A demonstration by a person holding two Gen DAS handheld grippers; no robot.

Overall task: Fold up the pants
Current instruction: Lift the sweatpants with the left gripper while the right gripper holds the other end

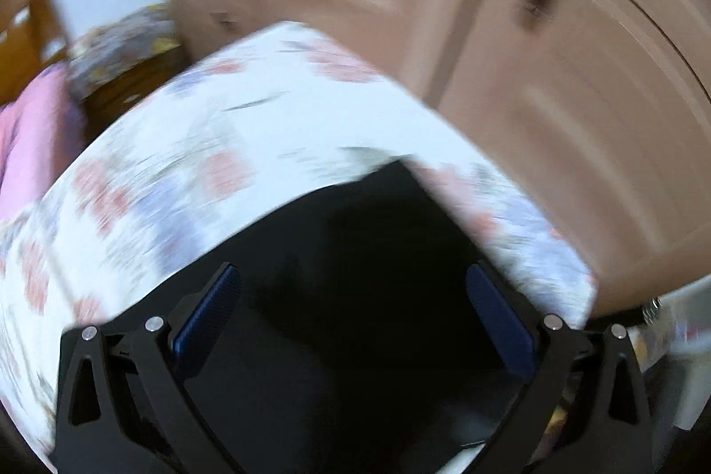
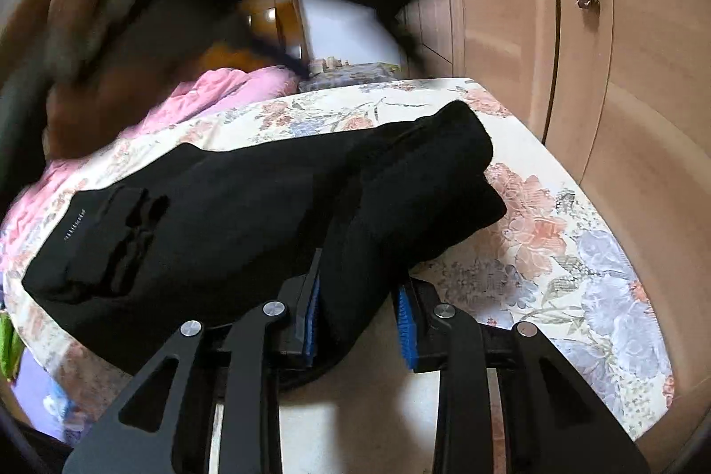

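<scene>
Scene: black pants (image 2: pixel 249 207) lie partly folded on a floral bedsheet (image 2: pixel 555 234), beside a pale wood wardrobe (image 2: pixel 644 118).
Far left: a pink blanket (image 2: pixel 222 92) is bunched at the back edge of the bed, clear of the work.
Left gripper (image 1: pixel 353 340): jaws spread wide with nothing between them, poised over dark cloth; the left wrist view is blurred, so whether that cloth is touched cannot be told.
Centre: the folded stack looks roughly squared, a small label strip showing at its left end.
Right gripper (image 2: pixel 357 323): jaws drawn in on a bunched fold at the near end of the pants, blue pads (image 2: pixel 311 323) on both sides of the cloth.
Step in hand: probably carrying this near end over the stack to make the next fold.
How to do it well: keep the pinch firm and lift just enough to clear the layers below; lay the edge flush with the far end.
Watch for: the thick cloth slipping, or the lower layers dragging out of line.
Left's part: press the stack flat.
</scene>
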